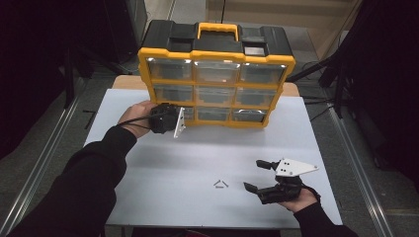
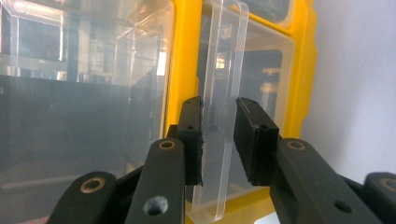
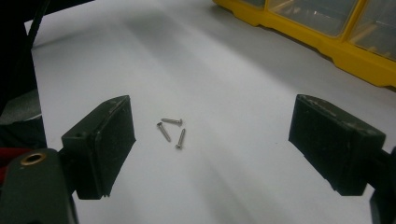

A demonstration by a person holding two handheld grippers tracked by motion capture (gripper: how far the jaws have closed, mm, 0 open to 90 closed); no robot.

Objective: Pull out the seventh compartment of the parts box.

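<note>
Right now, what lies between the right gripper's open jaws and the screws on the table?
Bare white table: in the right gripper view, the three screws lie ahead of the right gripper, nothing between.

Bare table surrounds the right gripper, three screws ahead between its jaws; the organizer blocks beyond.

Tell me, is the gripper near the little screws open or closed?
Open. The right gripper has its jaws spread wide, with three screws lying loose on the table between them.
</note>
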